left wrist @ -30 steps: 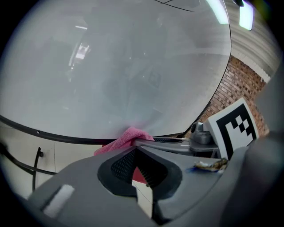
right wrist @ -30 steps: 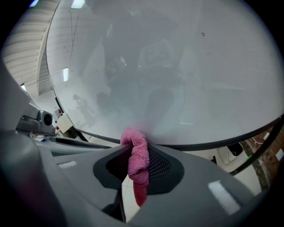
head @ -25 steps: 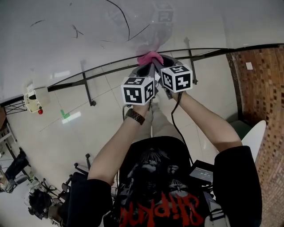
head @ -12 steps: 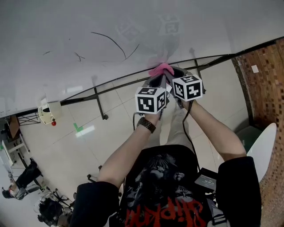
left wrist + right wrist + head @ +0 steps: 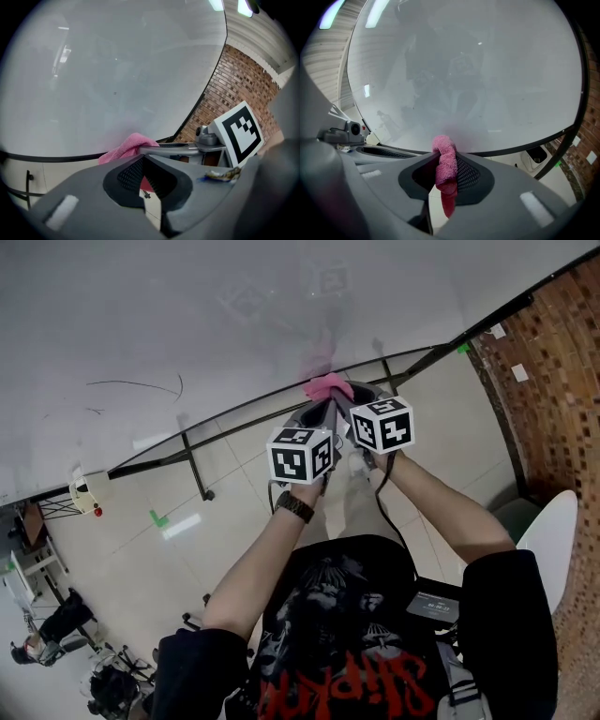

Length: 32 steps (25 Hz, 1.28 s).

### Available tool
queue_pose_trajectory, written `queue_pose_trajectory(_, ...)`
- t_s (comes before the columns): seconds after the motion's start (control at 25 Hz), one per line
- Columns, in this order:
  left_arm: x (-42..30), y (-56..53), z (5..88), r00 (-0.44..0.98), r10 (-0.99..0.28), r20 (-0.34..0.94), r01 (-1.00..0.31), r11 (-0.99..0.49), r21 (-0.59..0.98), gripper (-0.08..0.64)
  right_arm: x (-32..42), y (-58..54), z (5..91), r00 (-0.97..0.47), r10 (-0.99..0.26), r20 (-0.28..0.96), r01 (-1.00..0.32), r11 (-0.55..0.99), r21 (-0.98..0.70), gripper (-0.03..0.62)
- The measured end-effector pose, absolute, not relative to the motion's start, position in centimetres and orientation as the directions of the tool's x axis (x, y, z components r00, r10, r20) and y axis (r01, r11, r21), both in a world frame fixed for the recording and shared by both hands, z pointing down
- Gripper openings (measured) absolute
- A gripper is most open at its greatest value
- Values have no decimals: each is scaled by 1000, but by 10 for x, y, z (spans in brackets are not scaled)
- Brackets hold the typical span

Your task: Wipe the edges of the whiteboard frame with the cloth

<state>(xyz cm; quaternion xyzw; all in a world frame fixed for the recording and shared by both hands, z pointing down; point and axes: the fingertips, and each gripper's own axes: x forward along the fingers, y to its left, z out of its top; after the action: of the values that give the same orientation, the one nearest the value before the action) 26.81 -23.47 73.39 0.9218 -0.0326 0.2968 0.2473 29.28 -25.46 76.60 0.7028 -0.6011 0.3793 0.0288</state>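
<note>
At upper centre of the head view, the pink cloth sits right at the black bottom rail of the whiteboard frame; I can't tell for sure whether it presses on the rail or just meets it. The right gripper view shows the cloth bunched upright between the pads, top fold poking up over the rail line, tail hanging below. So the right gripper is clamped on the cloth and does the wiping. The left gripper is tight beside it on the left, marker cubes nearly touching. In its own view the left gripper has its pad tips drawn together with nothing clearly gripped. A bit of pink shows through the gap lower down, which I judge is cloth lying beyond, not held. Key relation: the rail's long axis runs lower left to upper right across the head view, and the cloth is already on that line, straight ahead of the right jaws. The right-hand corner, by the brick wall, is nearer than the left end. My read: the next move is a slide along the rail, keeping the cloth's top fold on the black edge rather than up on the white board surface. The risk is drifting off the edge.
</note>
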Motion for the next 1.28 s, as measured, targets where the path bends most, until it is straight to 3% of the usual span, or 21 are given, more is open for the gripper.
queue_pose_trajectory(0.2,283,-195,703,854,8,520,-242,-879,412,1,302,-215,732,-104,-855,508,-897,-140,-419,75)
queue_pose_trajectory(0.44,264,-168,645,901,-69,429,-221,-923,316,2,292,-197,663,-155,-926,346,-885,-26,-465,75)
queue_pose_trajectory(0.76,139,-133,608,874,-320,367,-403,-898,176,2,223,-134,617,-280,-938,203,-877,164,-452,75)
queue_pose_trajectory(1.28,-62,-34,568,878,-407,252,-458,-866,201,1,34,-26,528,-329,-941,83,-856,260,-446,75)
